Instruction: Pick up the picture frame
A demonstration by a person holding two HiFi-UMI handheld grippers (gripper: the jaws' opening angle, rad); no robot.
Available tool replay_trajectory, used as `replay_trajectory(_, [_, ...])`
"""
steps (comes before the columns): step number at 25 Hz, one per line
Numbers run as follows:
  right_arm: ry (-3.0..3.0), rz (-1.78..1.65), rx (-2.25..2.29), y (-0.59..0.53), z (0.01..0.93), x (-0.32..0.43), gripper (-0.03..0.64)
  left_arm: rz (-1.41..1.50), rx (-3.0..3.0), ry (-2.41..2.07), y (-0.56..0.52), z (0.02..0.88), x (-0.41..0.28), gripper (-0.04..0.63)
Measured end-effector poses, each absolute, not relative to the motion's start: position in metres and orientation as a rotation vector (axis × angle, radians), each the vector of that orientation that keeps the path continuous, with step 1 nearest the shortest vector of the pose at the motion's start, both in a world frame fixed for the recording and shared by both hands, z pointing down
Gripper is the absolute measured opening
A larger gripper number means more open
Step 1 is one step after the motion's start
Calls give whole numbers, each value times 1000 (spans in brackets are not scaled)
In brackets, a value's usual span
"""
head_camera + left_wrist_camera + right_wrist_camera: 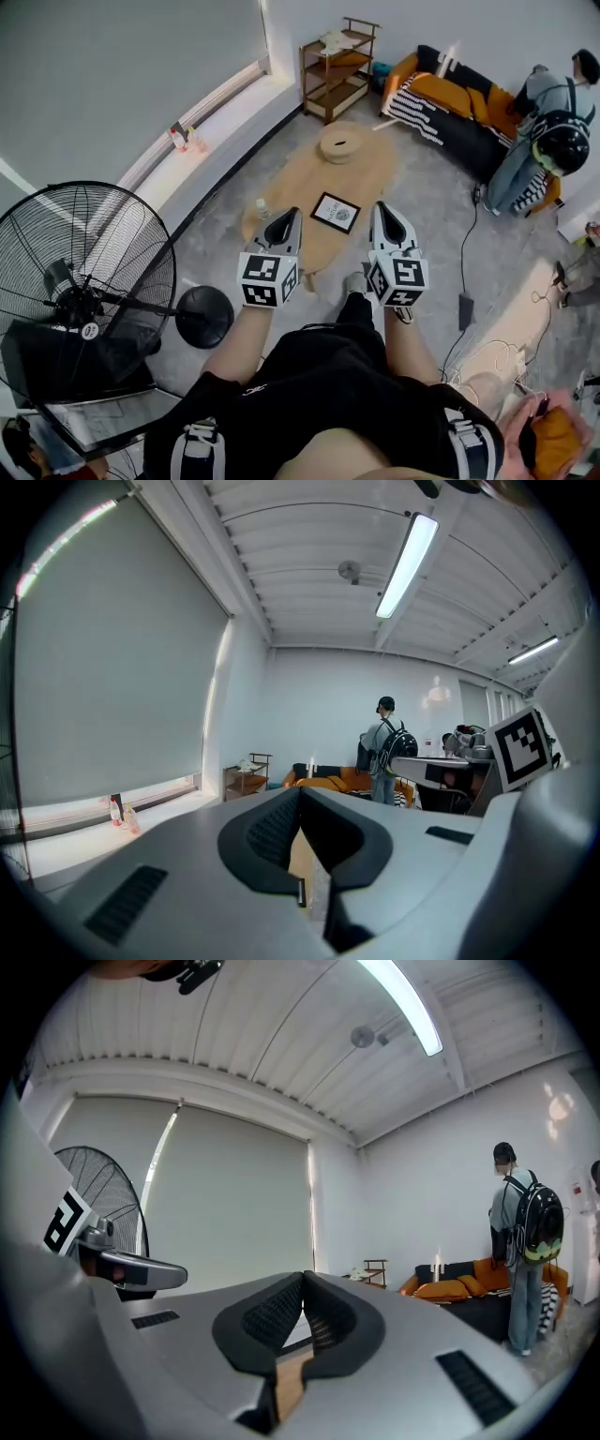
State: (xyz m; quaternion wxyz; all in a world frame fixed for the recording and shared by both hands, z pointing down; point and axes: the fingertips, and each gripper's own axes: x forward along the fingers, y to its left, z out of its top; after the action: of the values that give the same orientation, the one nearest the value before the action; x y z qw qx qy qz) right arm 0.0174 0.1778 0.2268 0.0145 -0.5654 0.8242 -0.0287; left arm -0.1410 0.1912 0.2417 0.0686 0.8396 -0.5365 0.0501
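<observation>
Picture frame (335, 212), dark-edged, lies flat near the close end of the oval wooden table (302, 176), and neither gripper touches it. From overhead it shows between the left gripper (292, 213) and the right gripper (378, 208), each with jaws pressed together on nothing. A small bottle (262, 208) stands by the left one's tip. A round woven piece (340, 143) sits farther along, and a big floor fan (84, 281) stands off left.

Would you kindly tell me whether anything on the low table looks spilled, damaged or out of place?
Nothing stands out. The frame lies flat on the table and looks whole. The bottle beside it seems to stand upright, and no spill shows on the tabletop.
</observation>
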Motion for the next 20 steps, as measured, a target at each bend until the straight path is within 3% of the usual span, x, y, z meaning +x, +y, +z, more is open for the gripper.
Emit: replay_trajectory(20, [2704,-83,-1600,-92,227,73,15,80,2414,-1756,-58,231,-89,21])
